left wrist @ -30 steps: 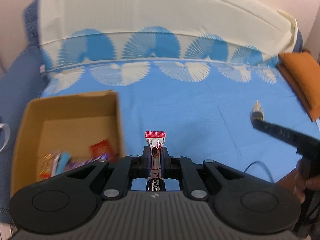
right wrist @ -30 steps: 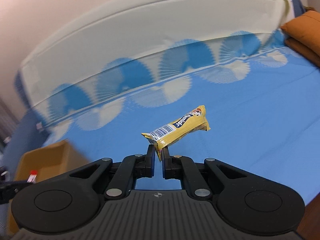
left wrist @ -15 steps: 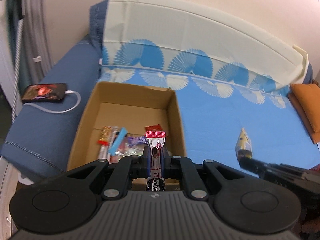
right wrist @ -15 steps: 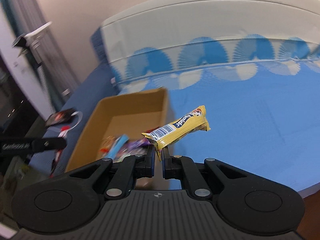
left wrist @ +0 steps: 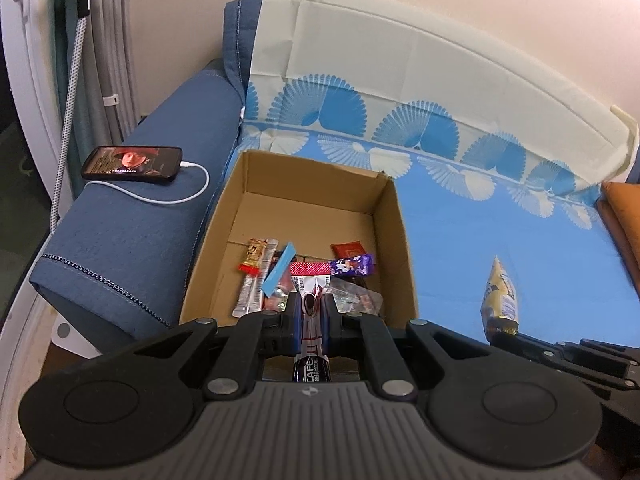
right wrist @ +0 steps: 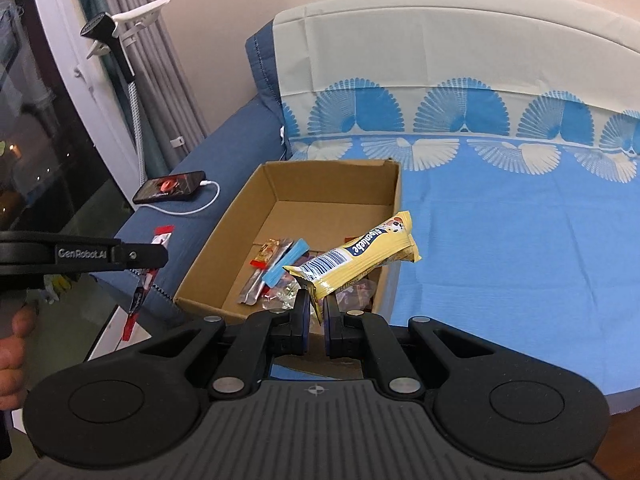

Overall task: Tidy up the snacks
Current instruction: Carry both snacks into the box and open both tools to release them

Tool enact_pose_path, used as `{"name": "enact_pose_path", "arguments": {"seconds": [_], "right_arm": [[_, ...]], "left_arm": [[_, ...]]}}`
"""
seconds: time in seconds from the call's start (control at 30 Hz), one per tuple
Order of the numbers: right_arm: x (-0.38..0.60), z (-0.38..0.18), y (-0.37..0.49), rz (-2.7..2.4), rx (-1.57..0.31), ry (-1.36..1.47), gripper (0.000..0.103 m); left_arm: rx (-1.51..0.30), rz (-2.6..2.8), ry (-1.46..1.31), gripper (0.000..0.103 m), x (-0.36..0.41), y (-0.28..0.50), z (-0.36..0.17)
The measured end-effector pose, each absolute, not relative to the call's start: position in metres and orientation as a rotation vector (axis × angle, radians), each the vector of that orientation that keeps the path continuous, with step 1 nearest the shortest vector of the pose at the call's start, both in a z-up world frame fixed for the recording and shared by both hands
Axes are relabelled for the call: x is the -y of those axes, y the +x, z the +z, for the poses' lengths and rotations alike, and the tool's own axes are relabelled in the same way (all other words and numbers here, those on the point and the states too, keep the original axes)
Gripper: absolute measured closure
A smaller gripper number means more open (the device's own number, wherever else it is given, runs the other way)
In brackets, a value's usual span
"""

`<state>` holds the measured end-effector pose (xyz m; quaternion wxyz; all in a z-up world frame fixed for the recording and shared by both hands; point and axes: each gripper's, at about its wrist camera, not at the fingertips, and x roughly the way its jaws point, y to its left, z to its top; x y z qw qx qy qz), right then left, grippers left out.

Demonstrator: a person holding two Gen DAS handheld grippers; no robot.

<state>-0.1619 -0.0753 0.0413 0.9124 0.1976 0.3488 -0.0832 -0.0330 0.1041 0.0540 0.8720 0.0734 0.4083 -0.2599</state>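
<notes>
Grippers are both clamping snacks above the near end of the cardboard box (left wrist: pixel 392 216). Left gripper (left wrist: pixel 310 312) is pinching a red-topped coffee sachet (left wrist: pixel 310 280) between its pads, the sachet standing roughly upright with its red seal edge uppermost. Right gripper (right wrist: pixel 316 312) is gripping a yellow snack bar (right wrist: pixel 360 256) by one crimped end, the bar sticking out and up to the right, barcode side facing the camera.

In the left wrist view the right gripper (left wrist: pixel 500 326) is showing at lower right with the yellow bar pointing up over the blue sheet (left wrist: pixel 480 248), just right of the box. In the right wrist view the left gripper (right wrist: pixel 154 258) is reaching in from the left edge, its sachet hanging over the sofa arm (right wrist: pixel 224 152), left of the box; part of a hand (right wrist: pixel 12 344) is showing below it.

Box is sitting open on the blue sheet, against the sofa arm. Several wrapped snacks (left wrist: pixel 280 276) are lying in its near half, among them a purple packet (left wrist: pixel 352 266); the far half is showing bare cardboard. A phone (left wrist: pixel 132 163) with a lit screen is lying on the sofa arm, a white cable (left wrist: pixel 176 198) plugged into it.
</notes>
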Motion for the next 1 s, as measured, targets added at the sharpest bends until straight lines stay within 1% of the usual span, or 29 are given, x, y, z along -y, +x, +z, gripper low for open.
{"name": "enact_pose_path", "arguments": {"seconds": [0.57,1.0], "right_arm": [[0.077,0.023,-0.131,-0.152,-0.785,0.397,0.096],[0.084,0.005,-0.088,-0.124,-0.834,0.375,0.096]], "left_arm": [[-0.883,-0.542,0.2,0.093,-0.077,-0.003,0.034],[-0.947,-0.48,0.177,0.093,-0.079,0.054,0.016]]}}
